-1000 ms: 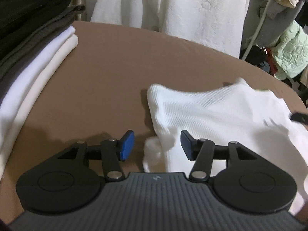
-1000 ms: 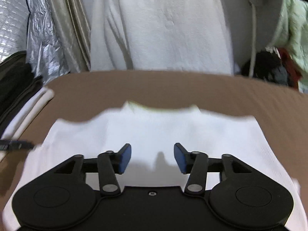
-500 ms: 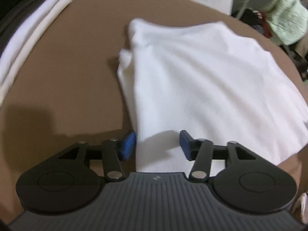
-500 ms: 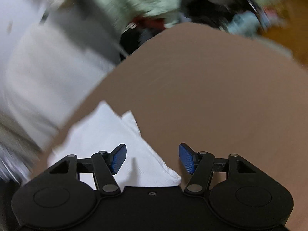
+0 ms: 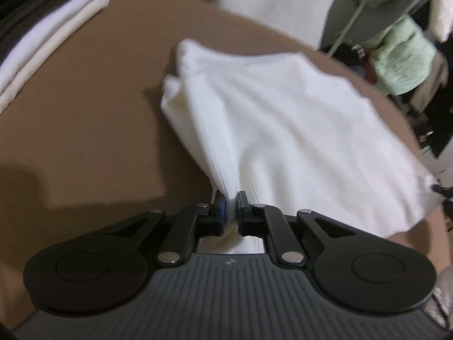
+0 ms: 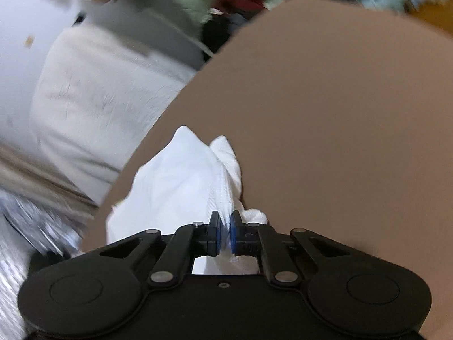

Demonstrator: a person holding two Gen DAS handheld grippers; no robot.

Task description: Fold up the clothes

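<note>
the left gripper (image 5: pixel 231 208) has its two blue-padded jaws pinched tight on a bunched edge of the one white garment (image 5: pixel 283 130), the cloth squeezed into a narrow ridge between the pads. the right gripper (image 6: pixel 224 233) is likewise clamped on a gathered fold of the same white garment (image 6: pixel 184 181), with a sliver of fabric showing between its pads. in the left wrist view the garment spreads away from the jaws across the brown table (image 5: pixel 85 119), its far left corner doubled into two soft lobes, and its right corner meets a small dark object at the frame edge that is too cut off to identify. at the upper left sits one stack of folded clothes (image 5: pixel 51 31), with two pale layers countable and darker ones above running out of frame. beyond the table hang white fabric (image 5: pixel 269 2) and one pale green quilted piece (image 5: pixel 402 62). the right wrist view is motion-blurred: the table (image 6: pixel 339 113) fills the right side, a large off-white cloth (image 6: pixel 99 99) and a silvery quilted surface (image 6: pixel 17 255) lie left, and the clutter along the top is too smeared to make out.
</note>
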